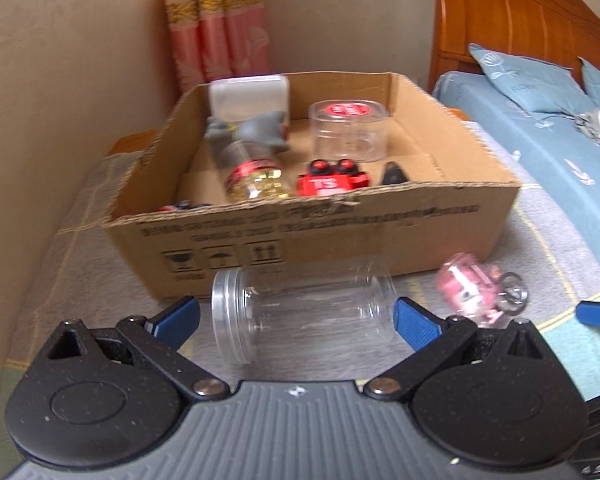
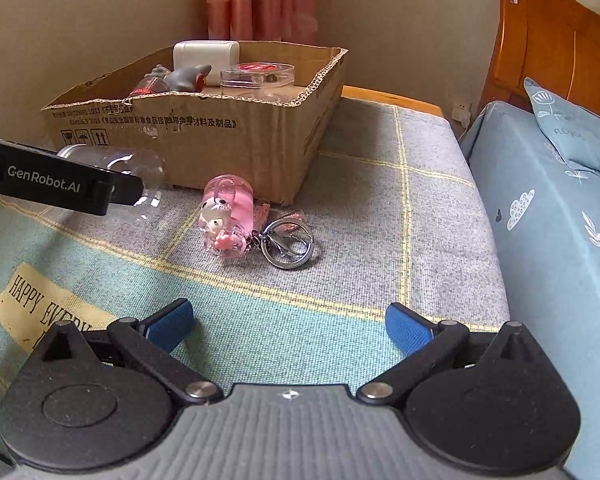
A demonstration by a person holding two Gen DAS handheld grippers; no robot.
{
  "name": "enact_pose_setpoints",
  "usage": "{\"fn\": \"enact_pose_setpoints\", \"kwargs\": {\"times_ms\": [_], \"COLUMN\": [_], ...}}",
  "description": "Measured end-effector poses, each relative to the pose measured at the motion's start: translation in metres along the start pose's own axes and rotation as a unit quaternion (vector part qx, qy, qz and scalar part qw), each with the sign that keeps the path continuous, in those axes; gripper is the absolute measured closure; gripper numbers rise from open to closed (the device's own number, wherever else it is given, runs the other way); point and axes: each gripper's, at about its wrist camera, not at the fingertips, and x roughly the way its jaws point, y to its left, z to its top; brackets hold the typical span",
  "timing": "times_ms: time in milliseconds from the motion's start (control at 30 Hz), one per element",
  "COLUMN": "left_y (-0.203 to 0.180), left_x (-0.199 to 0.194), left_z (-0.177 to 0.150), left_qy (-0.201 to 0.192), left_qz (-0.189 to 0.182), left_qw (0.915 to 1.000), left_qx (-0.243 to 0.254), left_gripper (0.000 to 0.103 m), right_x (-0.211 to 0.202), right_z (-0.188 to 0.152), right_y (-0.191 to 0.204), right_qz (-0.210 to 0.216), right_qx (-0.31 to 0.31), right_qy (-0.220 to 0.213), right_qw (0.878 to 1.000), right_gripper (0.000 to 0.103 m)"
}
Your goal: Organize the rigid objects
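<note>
Clear jar between spread tongs, by the box's near wall

The left tongs (image 1: pixel 296 316) stand released around a clear jar (image 1: pixel 300 312) lying near the cardboard box (image 1: pixel 320 236). Right tongs (image 2: pixel 288 324) released over bare blanket; pink keychain (image 2: pixel 228 216) lies farther off.

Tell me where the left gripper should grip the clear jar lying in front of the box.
Grip the clear jar across its smooth middle, coming straight forward. It lies on its side with its threaded mouth to the left, already between the open left gripper and its blue fingers. Avoid the ridged neck.
</note>
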Motion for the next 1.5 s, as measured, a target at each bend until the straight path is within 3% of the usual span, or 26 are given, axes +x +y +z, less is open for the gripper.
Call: {"fn": "enact_pose_setpoints", "kwargs": {"times_ms": [267,400,667,900,1167,1400,1500], "left_y": [0.03,0.034,0.04,0.046,0.047,0.045,0.046], "left_x": [0.0,-0.003,-0.008,-0.012,-0.01,-0.008,-0.009], "left_z": [-0.007,-0.008,-0.009,-0.008,-0.009,-0.01,-0.011], "left_qy": [0.008,0.005,0.003,-0.002,-0.001,0.006,0.009], "left_qz": [0.019,0.017,0.009,0.0,-0.009,-0.013,-0.021], "left_qw": [0.9992,0.9992,0.9992,0.9989,0.9987,0.9988,0.9986], "left_qx": [-0.034,-0.036,-0.04,-0.046,-0.05,-0.047,-0.047], "left_gripper": [0.001,0.001,0.001,0.001,0.001,0.001,0.001], "right_x": [-0.004,-0.002,0.018,0.009,0.009,0.035,0.03], "right_z": [0.012,0.02,0.028,0.024,0.039,0.045,0.042], "right_y": [0.008,0.016,0.04,0.055,0.042,0.038,0.042], "right_qz": [0.066,0.119,0.128,0.207,0.128,0.146,0.166], "right_qx": [-0.019,-0.038,-0.089,-0.122,-0.172,-0.183,-0.204], "right_qy": [-0.039,-0.054,-0.029,-0.017,-0.059,-0.03,-0.016], "right_qw": [0.997,0.991,0.987,0.971,0.975,0.972,0.965], "right_gripper": [0.0,0.0,0.0,0.0,0.0,0.0,0.0]}}
